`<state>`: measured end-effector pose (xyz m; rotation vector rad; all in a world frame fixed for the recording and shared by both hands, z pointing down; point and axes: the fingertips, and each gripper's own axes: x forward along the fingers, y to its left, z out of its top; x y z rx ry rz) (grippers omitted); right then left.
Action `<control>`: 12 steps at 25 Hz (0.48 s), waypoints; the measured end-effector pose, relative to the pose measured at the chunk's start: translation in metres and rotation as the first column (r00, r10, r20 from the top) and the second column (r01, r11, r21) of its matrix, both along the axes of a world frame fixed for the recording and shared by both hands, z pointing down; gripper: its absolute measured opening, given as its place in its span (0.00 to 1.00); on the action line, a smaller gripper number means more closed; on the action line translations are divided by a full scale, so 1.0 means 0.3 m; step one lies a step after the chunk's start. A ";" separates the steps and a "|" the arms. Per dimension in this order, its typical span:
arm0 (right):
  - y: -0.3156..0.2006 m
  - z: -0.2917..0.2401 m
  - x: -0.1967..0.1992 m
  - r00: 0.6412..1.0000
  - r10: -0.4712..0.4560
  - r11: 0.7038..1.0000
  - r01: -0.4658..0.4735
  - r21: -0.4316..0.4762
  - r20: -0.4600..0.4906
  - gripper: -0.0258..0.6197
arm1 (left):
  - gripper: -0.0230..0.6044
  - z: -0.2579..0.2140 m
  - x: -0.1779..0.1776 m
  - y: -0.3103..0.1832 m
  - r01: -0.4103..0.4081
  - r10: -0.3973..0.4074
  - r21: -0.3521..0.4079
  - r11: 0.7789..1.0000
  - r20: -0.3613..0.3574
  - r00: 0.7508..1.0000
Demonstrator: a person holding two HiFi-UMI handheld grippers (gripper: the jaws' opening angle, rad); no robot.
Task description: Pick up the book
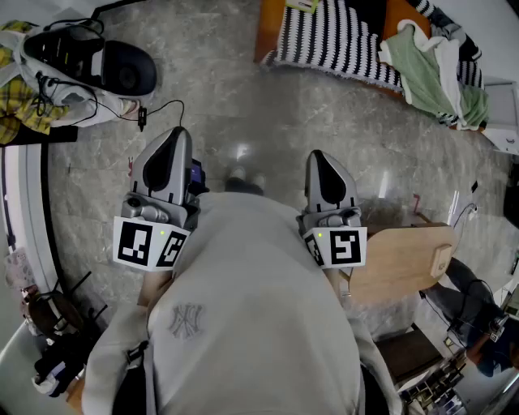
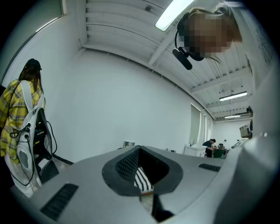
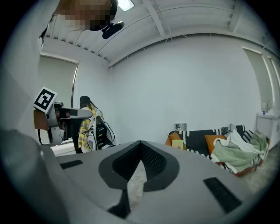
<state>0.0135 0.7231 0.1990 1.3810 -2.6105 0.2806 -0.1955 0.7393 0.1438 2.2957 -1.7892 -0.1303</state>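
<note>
A small yellow-green flat thing, possibly the book, lies on the sofa by an orange cushion. In the head view only its edge shows at the top of the frame. My left gripper and right gripper are held side by side in front of the person's grey sweatshirt, over the marble floor and well short of the sofa. The left gripper has its tips touching, with nothing between them. The right gripper is likewise shut and empty, aimed slightly down toward the floor.
A sofa with a black-and-white striped blanket and a green garment stands ahead. A wooden board is at the right. At the left stand a person in a yellow plaid shirt, a black round device and a cable.
</note>
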 end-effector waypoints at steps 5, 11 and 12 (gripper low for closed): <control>-0.011 -0.012 0.015 1.000 -0.007 1.000 0.007 0.010 -0.003 0.07 | 0.04 -0.017 0.000 -0.007 0.023 -0.023 0.016 1.000 -0.010 1.000; 0.009 -0.008 0.021 1.000 -0.024 1.000 0.024 0.011 -0.009 0.07 | 0.04 -0.020 -0.012 0.024 0.058 -0.058 0.029 0.998 -0.010 0.998; 0.014 -0.008 0.024 1.000 -0.027 1.000 0.028 0.014 -0.009 0.07 | 0.04 -0.018 -0.008 0.029 0.059 -0.059 0.029 0.998 -0.009 0.998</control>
